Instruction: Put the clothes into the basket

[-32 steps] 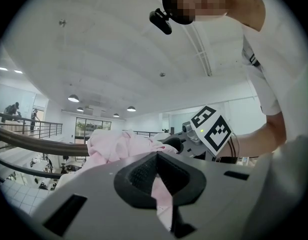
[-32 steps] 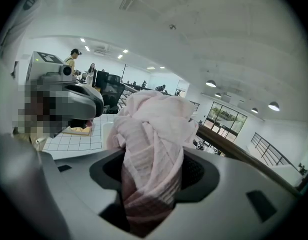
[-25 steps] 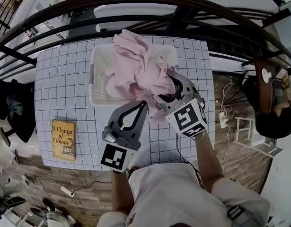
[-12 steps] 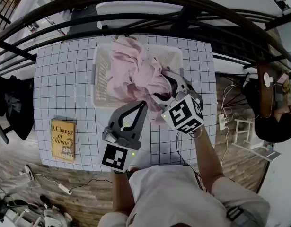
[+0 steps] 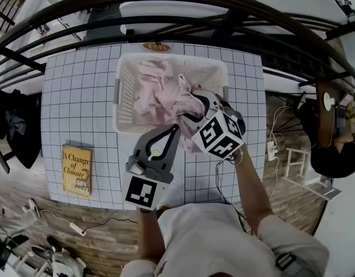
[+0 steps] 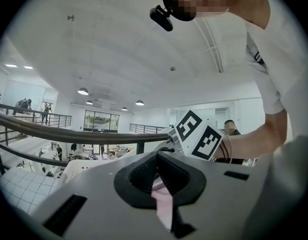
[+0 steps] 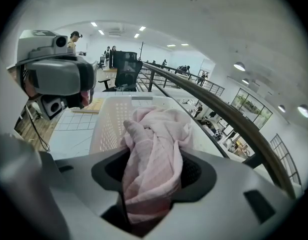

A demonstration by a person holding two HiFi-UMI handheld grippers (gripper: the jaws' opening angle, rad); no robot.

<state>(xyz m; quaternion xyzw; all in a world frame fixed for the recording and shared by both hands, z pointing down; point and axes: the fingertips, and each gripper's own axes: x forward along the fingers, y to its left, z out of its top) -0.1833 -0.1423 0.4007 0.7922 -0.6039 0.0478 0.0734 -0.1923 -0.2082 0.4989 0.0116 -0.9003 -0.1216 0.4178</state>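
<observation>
Right tongs [image 5: 194,105] just tightened on the clothes [image 5: 160,94] over the basket [image 5: 122,74]; left tongs [image 5: 176,127] pinch a strip at its near rim. We'd lower both inside, then release.

Gridded table [image 5: 79,97] — basket [image 5: 124,100], book [image 5: 77,170], possibly dish [image 5: 156,47]

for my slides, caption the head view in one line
Left gripper and right gripper hold a pink garment in the white basket, right jaws just closed further.

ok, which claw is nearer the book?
Left. The left claw sits right of the book, over the table. The right claw is farther right at the basket; its jaws have just closed further on the pink cloth.
</observation>
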